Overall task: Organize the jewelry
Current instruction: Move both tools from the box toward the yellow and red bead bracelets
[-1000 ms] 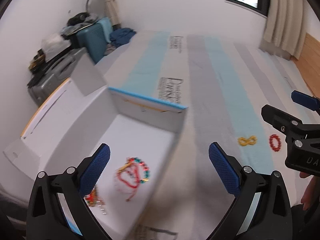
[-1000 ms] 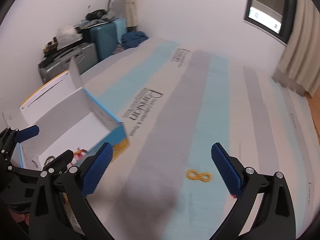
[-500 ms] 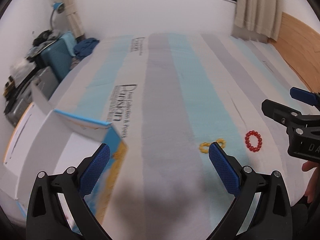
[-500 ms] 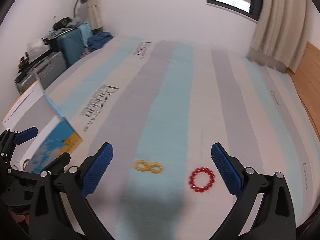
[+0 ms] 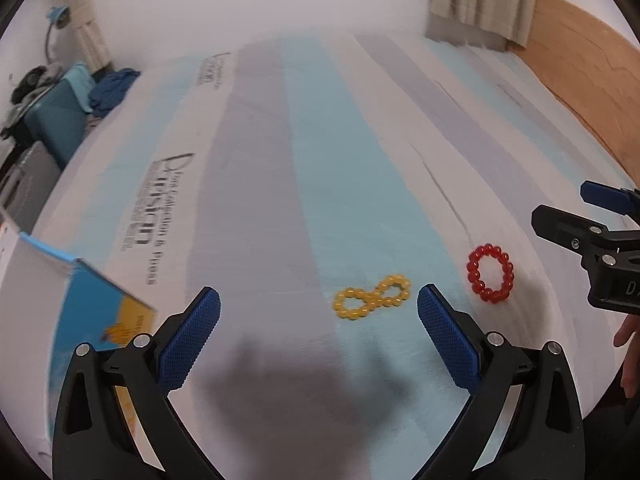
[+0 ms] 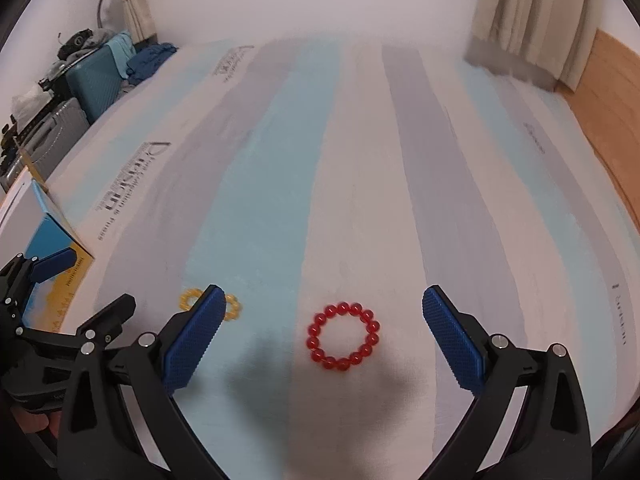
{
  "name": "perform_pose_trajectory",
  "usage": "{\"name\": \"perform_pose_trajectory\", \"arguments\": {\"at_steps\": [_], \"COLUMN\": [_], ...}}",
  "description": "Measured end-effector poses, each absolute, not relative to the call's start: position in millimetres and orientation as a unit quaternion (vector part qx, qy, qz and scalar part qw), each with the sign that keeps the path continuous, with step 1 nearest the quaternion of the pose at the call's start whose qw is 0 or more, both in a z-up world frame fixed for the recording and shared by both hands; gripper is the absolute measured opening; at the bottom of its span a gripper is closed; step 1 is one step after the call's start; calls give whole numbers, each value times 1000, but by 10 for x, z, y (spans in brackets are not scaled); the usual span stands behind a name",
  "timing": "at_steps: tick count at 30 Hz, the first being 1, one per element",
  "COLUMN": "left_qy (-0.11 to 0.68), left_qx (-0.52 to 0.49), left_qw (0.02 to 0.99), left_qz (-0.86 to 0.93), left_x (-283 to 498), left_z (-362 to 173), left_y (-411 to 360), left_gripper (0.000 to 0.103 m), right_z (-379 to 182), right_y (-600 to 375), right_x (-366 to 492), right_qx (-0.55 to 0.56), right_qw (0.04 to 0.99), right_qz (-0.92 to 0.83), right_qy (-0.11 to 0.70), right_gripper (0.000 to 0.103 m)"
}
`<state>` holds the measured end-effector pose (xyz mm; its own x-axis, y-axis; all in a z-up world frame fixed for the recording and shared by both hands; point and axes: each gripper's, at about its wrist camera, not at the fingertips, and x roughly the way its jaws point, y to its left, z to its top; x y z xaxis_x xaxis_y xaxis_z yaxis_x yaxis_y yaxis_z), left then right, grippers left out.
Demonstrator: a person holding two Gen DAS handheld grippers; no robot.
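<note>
- Left wrist view is showing the left tongs (image 5: 318, 312) spread wide and empty, hovering over the bed (image 5: 260, 200), with the yellow bead bracelet (image 5: 373, 297), twisted into a figure eight, lying between their tips.
- Right wrist view is showing the right tongs (image 6: 320, 314) likewise spread and empty, framing the red bead bracelet (image 6: 343, 336), a round ring lying flat just beside the yellow one.
- Only the left view is catching fingers (image 5: 630, 344) at its right edge.
- Farther left, a blue box (image 6: 48, 236) is sitting on the bed; suitcases (image 6: 94, 76) are standing beyond.
</note>
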<state>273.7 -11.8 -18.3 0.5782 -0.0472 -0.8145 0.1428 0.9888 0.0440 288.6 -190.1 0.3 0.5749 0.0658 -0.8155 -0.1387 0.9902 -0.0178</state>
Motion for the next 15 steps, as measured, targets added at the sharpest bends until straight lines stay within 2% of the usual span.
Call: {"name": "perform_pose_trajectory", "arguments": {"at_steps": [15], "left_qy": [479], "left_qx": [77], "left_qw": [868], "left_qz": [-102], "left_x": [3005], "left_z": [-946], "left_y": [-444], "left_gripper": [96], "right_z": [-787], "right_y": [-2126], "right_x": [3089], "right_qx": [-29], "right_qw": [858], "right_qz": [54], "right_qy": [511], "right_gripper": [95]}}
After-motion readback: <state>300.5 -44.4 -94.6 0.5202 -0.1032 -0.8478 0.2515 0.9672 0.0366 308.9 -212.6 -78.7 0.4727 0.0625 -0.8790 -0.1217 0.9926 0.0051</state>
